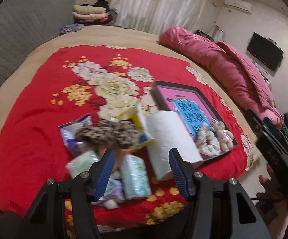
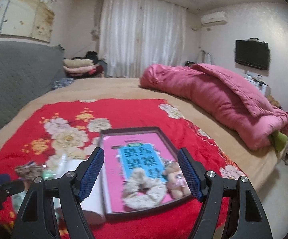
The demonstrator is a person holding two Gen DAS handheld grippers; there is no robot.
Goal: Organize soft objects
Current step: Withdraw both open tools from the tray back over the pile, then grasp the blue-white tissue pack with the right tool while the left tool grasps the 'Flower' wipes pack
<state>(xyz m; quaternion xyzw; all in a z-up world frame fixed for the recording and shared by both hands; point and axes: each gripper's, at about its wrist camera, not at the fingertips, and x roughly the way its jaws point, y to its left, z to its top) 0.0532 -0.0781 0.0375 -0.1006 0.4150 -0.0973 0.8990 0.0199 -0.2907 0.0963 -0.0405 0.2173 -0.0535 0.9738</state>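
Soft items are lying in 2 groups on the red flowered blanket covering the bed. Inside the shallow dark-rimmed tray, which is carrying a pink and blue printed sheet, a cream scrunchie is resting at the near end with a small teddy bear just beside it on the right.

To the left of the tray, a loose pile is sitting on the blanket: a white paper roll is touching the tray's left rim, a leopard-print scrunchie is lying on top of a yellow and white box, a purple and white packet is lying behind it, and 2 pale green tissue packs are sitting nearest the camera.

Left gripper is hovering above the pile with its jaws partly apart and nothing between them. Right gripper is hanging over the near end of the tray, jaws spread wide, gripping nothing. A hand is showing at the right edge of the left wrist view, holding the right gripper's black body.

A rolled pink quilt is lying along the far right side of the bed.
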